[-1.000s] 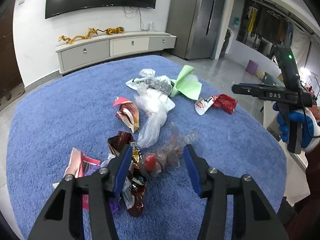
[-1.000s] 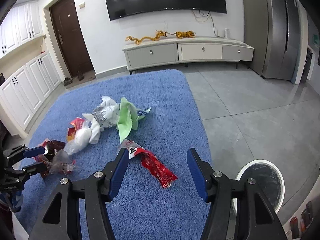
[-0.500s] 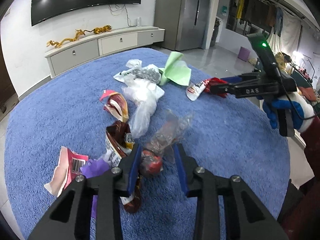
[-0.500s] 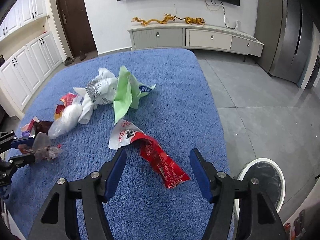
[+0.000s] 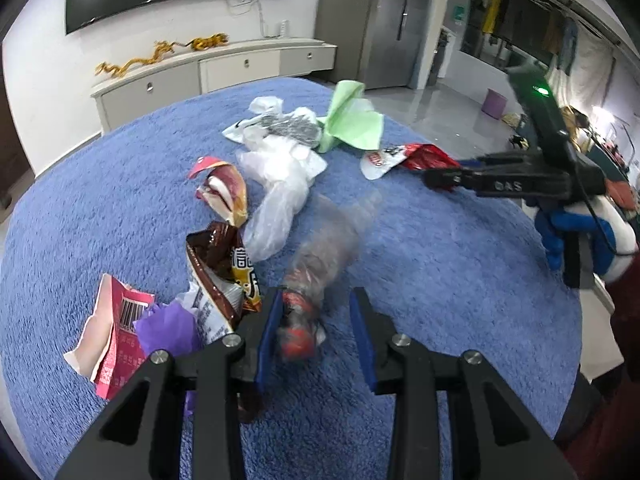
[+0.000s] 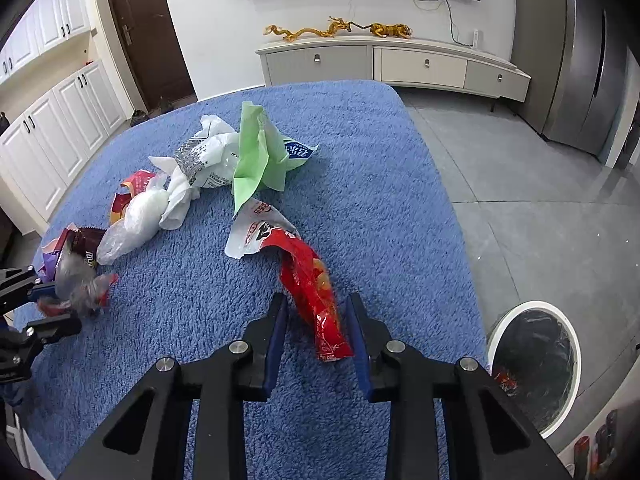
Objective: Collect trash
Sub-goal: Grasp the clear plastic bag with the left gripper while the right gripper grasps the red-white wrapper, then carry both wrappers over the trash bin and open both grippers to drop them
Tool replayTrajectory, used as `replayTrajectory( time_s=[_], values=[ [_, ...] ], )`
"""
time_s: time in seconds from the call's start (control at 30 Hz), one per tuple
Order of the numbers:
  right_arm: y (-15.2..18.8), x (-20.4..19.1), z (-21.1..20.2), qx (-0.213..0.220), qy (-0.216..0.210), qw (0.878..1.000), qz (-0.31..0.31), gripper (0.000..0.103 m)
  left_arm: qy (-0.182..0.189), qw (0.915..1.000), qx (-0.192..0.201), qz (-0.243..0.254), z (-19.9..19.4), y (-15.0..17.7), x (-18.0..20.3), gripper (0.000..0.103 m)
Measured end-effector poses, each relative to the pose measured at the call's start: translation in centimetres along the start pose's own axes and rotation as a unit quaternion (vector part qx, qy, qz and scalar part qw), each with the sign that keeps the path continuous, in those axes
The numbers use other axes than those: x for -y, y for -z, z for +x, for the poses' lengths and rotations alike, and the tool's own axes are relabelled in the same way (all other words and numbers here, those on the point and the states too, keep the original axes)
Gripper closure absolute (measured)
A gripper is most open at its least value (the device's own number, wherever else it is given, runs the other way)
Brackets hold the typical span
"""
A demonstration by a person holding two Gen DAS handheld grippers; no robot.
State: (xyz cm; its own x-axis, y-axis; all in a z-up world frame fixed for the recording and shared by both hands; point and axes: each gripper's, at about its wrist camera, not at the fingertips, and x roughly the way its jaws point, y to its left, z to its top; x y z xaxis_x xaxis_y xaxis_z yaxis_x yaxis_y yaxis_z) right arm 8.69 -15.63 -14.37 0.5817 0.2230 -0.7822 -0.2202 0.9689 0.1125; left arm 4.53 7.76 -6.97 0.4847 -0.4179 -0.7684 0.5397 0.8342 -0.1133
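- Basically, blue fuzzy surface (image 6: 360, 168) fills both views, trash scattered over it; grey tile floor (image 6: 540, 208) beside it.
- White-rimmed bin (image 6: 534, 364) with dark liner on the floor, off the surface's near right corner in the right wrist view.
- Green paper (image 6: 256, 156) and white printed bag (image 6: 208, 156) bunched together at the far end; clear plastic bag (image 6: 136, 220) just beside them.
- Red snack wrapper (image 6: 316, 292), white torn end pointing away, lies between the right gripper's (image 6: 316, 332) jaws; jaws closing, right pad at the wrapper's edge, left pad apart from it, no full pinch seen.
- Crushed clear bottle (image 5: 320, 264) with red cap end, blurred, sits between the left gripper's (image 5: 314, 332) jaws; left pad touches the cap end, right pad shows a gap, firm grip can't tell.
- Brown snack bag (image 5: 220, 272), pink wrapper (image 5: 116, 320), purple scrap (image 5: 168, 328) piled just left of the left gripper.
- Gloved hand (image 5: 576, 236), blue and white, holds the right gripper's handle.
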Motion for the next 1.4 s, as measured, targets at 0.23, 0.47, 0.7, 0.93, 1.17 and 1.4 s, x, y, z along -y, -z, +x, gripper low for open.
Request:
replayTrajectory(
  time_s=[0.23, 0.47, 0.7, 0.93, 1.17, 1.4],
  values=[
    [0.7, -0.6, -0.9, 0.006, -0.016, 1.0, -0.009, 0.087, -0.007, 0.9998, -0.004, -0.02, 0.8, 0.7, 1.0, 0.078],
    [2.1, -0.9, -2.6, 0.012, -0.035, 0.999, -0.012, 0.088, -0.014, 0.9991, 0.025, -0.032, -0.6, 1.2, 2.4, 0.085],
    [3.5, -0.6, -5.3, 0.032, -0.043, 0.999, -0.007, 0.088, -0.026, 0.9981, 0.049, -0.027, -2.6, 1.2, 3.9, 0.087],
    [4.7, 0.3, -7.7, 0.057, -0.048, 0.997, 0.007, 0.088, -0.026, 0.9973, 0.069, -0.003, -4.7, 0.4, 6.4, 0.087],
    [5.7, 4.2, -10.4, 0.091, -0.025, 0.994, 0.051, 0.088, -0.007, 0.9969, 0.071, 0.032, -4.1, -2.6, 10.0, 0.087],
    [6.3, 11.8, -11.6, 0.099, 0.04, 0.987, 0.117, 0.088, 0.039, 0.994, 0.06, 0.083, 0.4, -8.3, 16.6, 0.087]
  ],
)
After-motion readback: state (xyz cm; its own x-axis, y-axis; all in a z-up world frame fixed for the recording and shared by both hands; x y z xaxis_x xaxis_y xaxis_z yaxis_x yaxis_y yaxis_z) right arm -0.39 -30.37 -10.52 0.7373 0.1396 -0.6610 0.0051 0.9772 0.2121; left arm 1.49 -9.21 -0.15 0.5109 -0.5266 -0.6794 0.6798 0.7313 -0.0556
